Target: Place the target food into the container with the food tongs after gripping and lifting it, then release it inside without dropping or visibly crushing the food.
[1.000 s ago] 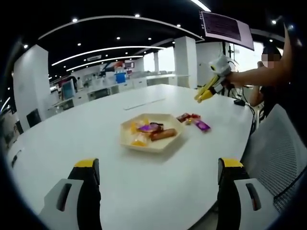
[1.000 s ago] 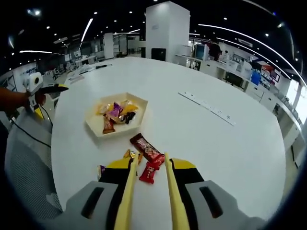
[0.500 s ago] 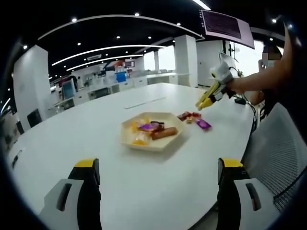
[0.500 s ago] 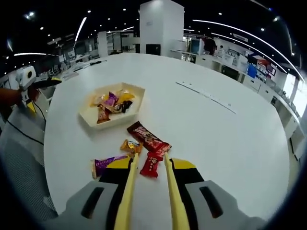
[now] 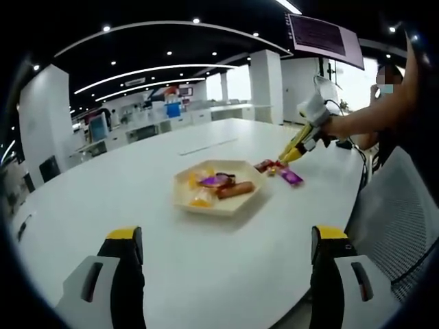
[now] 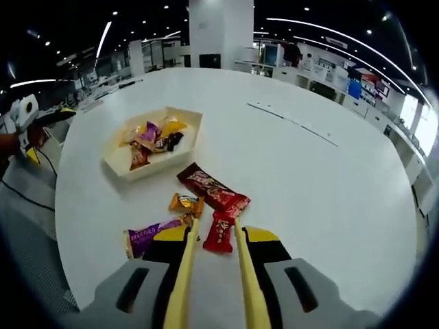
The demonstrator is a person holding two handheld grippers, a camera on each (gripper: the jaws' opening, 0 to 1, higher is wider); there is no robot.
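A pale hexagonal tray (image 6: 116, 164) holds several wrapped snacks on the white table (image 6: 309, 185). Beside it lie a long red bar (image 6: 212, 190), a small red packet (image 6: 219, 232), an orange candy (image 6: 185, 203) and a purple packet (image 6: 152, 237). My right gripper (image 6: 216, 236) is shut on yellow food tongs (image 6: 184, 274); the tong tips stand apart, either side of the small red packet's near end. In the left gripper view the tongs (image 5: 288, 152) point down at the loose snacks (image 5: 274, 166) beside the tray (image 5: 206, 205). My left gripper (image 5: 226, 247) hangs wide open over the near table, holding nothing.
A person's arm (image 5: 363, 116) reaches in from the right, with a mesh chair (image 5: 398, 205) below it. A thin white strip (image 6: 291, 123) lies across the far table. The left gripper (image 6: 24, 113) shows at the table's left edge. Office desks and pillars stand beyond.
My right gripper has moved down and forward, bringing the tong tips from above the table to around the small red packet. The left gripper has stayed still.
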